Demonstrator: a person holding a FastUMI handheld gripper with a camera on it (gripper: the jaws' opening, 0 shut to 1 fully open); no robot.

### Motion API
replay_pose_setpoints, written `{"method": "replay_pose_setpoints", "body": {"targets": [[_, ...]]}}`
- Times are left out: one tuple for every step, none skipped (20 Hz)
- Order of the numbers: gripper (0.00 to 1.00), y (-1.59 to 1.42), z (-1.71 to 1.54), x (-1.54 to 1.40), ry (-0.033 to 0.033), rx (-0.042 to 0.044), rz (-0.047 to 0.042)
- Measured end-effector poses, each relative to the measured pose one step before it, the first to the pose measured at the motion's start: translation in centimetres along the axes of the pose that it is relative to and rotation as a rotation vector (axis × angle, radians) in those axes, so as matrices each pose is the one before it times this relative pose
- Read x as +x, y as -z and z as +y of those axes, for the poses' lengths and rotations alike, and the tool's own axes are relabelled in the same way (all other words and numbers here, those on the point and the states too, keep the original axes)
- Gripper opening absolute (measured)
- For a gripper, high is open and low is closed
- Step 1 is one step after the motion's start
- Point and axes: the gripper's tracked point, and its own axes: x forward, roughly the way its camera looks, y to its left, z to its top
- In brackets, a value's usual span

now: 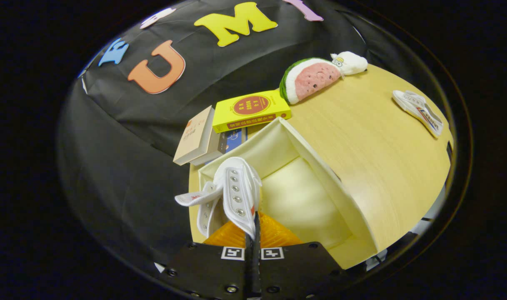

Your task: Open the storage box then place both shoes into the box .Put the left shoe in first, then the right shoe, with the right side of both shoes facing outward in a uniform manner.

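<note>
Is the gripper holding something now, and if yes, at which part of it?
Yes. The gripper is shut on the white shoe, pinching its upper edge beside the eyelets, above the open storage box.

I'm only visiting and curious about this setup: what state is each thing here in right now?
Gripper: fingers shut on the white canvas shoe.
White canvas shoe: held up over the box.
Cream storage box: open, nothing inside yet.
Second white shoe: lying on the wooden table, apart from the box.
Yellow book: closed, stacked on other books.
Watermelon plush: resting on the table.
</note>
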Motion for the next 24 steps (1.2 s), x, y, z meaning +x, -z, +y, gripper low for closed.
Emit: {"method": "replay_pose_setpoints", "body": {"targets": [[0.00,0.025,-0.233,0.280,0.01027,-0.00466,-0.00792],[0.00,0.102,-0.011,0.175,0.00634,-0.00333,-0.00949],[0.00,0.086,0.023,0.139,0.00281,-0.00165,-0.00475],[0.00,0.354,0.088,0.188,0.00142,-0.00167,0.00465],[0.00,0.401,0.048,0.178,0.00150,-0.00534,0.01028],[0.00,0.336,0.072,0.152,0.00043,-0.00989,0.00782],[0.00,0.293,-0.125,0.630,0.00438,-0.01349,0.00994],[0.00,0.429,0.265,-0.244,-0.01003,-0.01094,0.00727],[0.04,0.249,0.065,0.462,-0.01012,-0.01510,0.02316],[0.08,0.852,0.371,0.435,-0.01192,-0.00994,0.03039],[0.27,0.274,0.125,-0.181,-0.00680,-0.01187,0.00961],[0.46,-0.377,-0.210,-0.114,0.01111,-0.02872,-0.00780],[0.65,-0.564,-0.362,-0.284,0.01292,-0.03829,-0.01767],[0.83,-0.178,-0.163,-0.281,0.00897,-0.03477,-0.01214],[0.87,-0.386,-0.094,-0.390,-0.00083,-0.02848,-0.01286],[0.87,-0.411,-0.118,-0.486,-0.00037,-0.02919,-0.01471],[0.87,-0.600,-0.273,-0.586,0.00110,-0.03612,-0.02222],[0.87,-0.566,-0.380,-0.609,0.00363,-0.04857,-0.02493],[0.90,-0.628,-0.393,-0.752,0.00135,-0.05314,-0.02630],[0.92,-0.601,-0.353,-0.784,-0.00515,-0.04986,-0.02538],[0.95,-0.793,-0.557,-1.029,-0.00425,-0.04392,-0.02724],[0.95,-0.678,-0.605,-0.974,-0.00982,-0.03650,-0.02763],[0.96,-0.973,-0.682,-1.194,-0.01126,-0.03368,-0.03014],[0.96,-0.748,-0.941,-1.183,-0.01022,-0.03107,-0.02982]]}}
